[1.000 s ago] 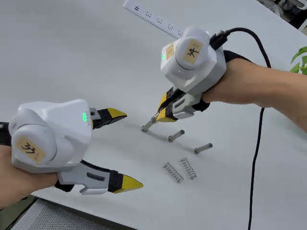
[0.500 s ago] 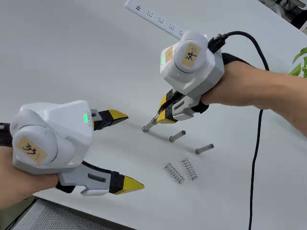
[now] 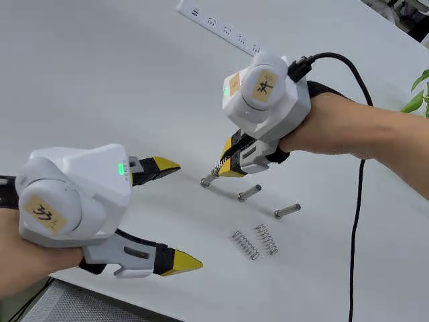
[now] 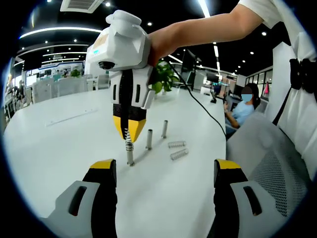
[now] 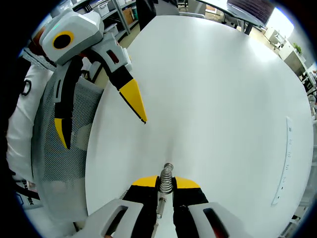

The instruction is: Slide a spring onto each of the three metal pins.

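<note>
Three metal pins stand on the white table: the left pin (image 3: 206, 180), the middle pin (image 3: 249, 193) and the right pin (image 3: 287, 210). My right gripper (image 3: 226, 167) is shut on a spring (image 4: 129, 138) held over the top of the left pin (image 4: 130, 156); the spring (image 5: 167, 178) sits between the yellow tips. Two loose springs (image 3: 244, 243) (image 3: 266, 238) lie in front of the pins. My left gripper (image 3: 175, 215) is open and holds nothing, left of the pins, with its jaws wide apart (image 4: 166, 171).
A white power strip (image 3: 218, 27) lies at the far side of the table. A black cable (image 3: 358, 201) runs from the right gripper down across the table's right part. The table's front edge (image 3: 134, 295) is close under the left gripper. Green leaves (image 3: 417, 97) stand at far right.
The right gripper has shifted slightly up and right in the picture, still holding the spring at the left pin. The left gripper stays open in place.
</note>
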`<state>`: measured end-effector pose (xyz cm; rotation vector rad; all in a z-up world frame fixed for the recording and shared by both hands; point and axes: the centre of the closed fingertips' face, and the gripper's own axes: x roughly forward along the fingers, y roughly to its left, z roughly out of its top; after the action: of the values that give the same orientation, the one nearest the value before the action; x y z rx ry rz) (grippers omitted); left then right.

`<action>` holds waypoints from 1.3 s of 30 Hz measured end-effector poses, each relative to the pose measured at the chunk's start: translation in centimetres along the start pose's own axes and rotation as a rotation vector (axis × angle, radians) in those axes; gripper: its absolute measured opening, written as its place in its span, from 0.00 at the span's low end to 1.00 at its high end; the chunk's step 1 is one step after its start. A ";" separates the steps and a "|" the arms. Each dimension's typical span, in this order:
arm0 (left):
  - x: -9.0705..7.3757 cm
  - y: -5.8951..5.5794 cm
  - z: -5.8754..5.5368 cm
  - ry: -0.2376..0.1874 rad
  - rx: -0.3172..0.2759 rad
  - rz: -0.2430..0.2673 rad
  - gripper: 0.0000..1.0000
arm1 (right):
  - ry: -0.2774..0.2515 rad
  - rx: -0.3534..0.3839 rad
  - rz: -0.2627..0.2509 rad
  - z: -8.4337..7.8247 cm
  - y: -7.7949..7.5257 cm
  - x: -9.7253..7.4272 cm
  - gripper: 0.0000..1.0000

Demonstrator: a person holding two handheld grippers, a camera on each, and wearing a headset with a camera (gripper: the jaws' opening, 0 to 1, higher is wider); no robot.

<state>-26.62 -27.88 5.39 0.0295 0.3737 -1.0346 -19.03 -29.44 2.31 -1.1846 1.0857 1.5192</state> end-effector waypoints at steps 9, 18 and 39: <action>0.1 -0.1 0.0 -0.006 -0.010 -0.001 0.79 | 0.004 -0.011 0.003 0.2 0.6 0.3 0.07; 0.0 0.0 -0.2 -0.009 -0.017 0.003 0.78 | 0.007 -0.014 0.007 0.3 0.7 0.7 0.07; 0.0 0.1 -0.3 -0.014 -0.033 0.002 0.77 | 0.007 -0.027 0.001 0.1 0.5 2.2 0.08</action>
<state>-26.64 -27.82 5.07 -0.0074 0.3777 -1.0260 -19.82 -29.19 0.23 -1.2086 1.0730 1.5360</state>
